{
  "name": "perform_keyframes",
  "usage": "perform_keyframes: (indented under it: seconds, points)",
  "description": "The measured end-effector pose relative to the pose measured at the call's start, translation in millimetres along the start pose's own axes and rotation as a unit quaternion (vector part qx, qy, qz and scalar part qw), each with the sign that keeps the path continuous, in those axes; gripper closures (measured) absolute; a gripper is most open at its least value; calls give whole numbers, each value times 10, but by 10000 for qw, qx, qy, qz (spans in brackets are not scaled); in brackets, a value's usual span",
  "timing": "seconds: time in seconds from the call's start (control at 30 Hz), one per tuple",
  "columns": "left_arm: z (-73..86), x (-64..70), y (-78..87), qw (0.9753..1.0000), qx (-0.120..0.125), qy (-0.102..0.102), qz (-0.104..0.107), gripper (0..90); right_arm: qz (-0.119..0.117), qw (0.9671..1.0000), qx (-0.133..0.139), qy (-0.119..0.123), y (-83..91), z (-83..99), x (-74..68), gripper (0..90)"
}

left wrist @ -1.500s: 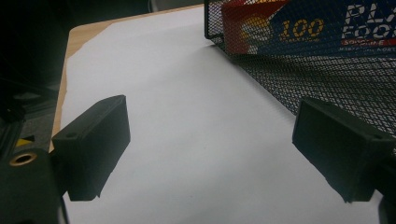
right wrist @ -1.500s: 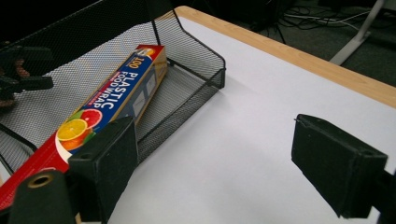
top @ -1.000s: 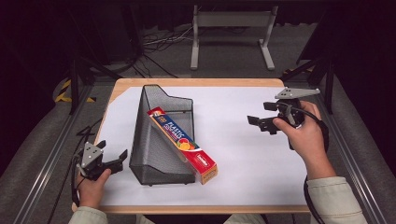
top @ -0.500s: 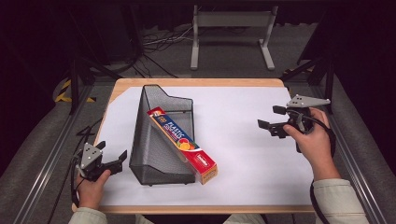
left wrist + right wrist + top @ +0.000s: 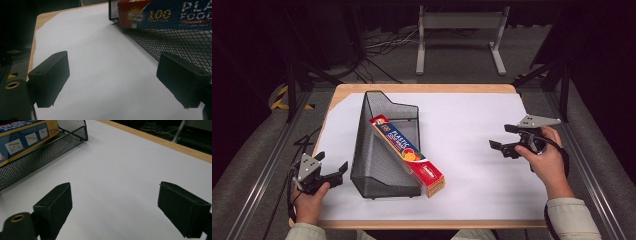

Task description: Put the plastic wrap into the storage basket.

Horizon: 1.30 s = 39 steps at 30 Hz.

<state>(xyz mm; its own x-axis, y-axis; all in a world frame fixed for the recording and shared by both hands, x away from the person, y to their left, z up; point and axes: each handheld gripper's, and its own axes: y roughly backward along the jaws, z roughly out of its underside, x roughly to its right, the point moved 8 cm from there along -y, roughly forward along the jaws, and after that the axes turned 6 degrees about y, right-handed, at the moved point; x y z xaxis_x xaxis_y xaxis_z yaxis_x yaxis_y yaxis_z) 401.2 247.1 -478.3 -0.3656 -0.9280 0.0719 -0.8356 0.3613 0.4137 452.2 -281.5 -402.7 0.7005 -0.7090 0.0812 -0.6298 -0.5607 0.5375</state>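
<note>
A: Change since last check?
B: Right gripper (image 5: 507, 139) has drawn back toward the table's right edge, lower than before. Left gripper (image 5: 332, 170) unmoved at the near-left corner.
A: Jaws?
B: Both spread wide, empty.
A: Wrap box (image 5: 408, 154)?
B: Leaning in the mesh holder (image 5: 377, 170), one end sticking out.

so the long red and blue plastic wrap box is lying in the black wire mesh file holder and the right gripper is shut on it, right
Not quite. The long red and blue plastic wrap box does lie in the black wire mesh file holder, but the right gripper is open and holds nothing, off to the side over the white table sheet, as the high view shows.
</note>
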Motion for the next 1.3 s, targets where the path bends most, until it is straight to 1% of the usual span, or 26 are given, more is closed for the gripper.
perform_keyframes:
  seconds: [0.1,0.27,0.3,0.4,0.43,0.5,0.73,0.77,0.8,0.9,1.0,1.1,1.2,1.23,1.3]
  points:
    - [0,0,0,10000,-8,-6,3,121,-9,10000,10,-32,-34,94,-11,131]
    - [-1,1,-5,10000,4,-8,-2,122,-5,10000,-63,-59,-78,274,-29,131]
    - [-1,1,-5,10000,4,-8,-2,122,-5,10000,-63,-59,-78,274,-29,131]
    - [0,2,-7,10000,1,-21,-8,122,-1,9999,-100,-109,-97,374,-33,131]
    - [0,2,-7,10000,1,-21,-8,122,-1,9999,-100,-109,-97,374,-33,131]
    - [1,6,-9,10000,1,-4,-9,121,14,9998,-141,-131,-107,470,-47,131]
    - [-1,8,-11,10000,-1,-26,-5,122,5,9998,-170,-108,-136,640,-112,131]
    - [-1,8,-11,10000,-1,-26,-5,122,5,9998,-170,-108,-136,640,-112,131]
    - [0,12,-11,10000,-7,-28,2,122,-10,9998,-159,-101,-158,695,-137,131]
    - [-3,8,-11,10000,5,-32,-5,122,6,9998,-178,-81,-165,744,-160,131]
    - [-5,8,-13,10000,18,-5,-6,121,4,9999,-133,-103,-161,782,-178,131]
    - [-7,9,-12,10000,14,-30,-1,121,3,9998,-163,-111,-181,824,-204,131]
    - [-13,15,-10,10000,20,-29,1,121,-10,9997,-255,-10,-210,861,-233,131]
    - [-14,15,-10,10000,22,-29,1,121,32,9997,-261,20,-212,859,-237,131]
    - [-13,15,-10,10000,14,-30,5,121,42,9995,-292,53,-216,862,-244,131]
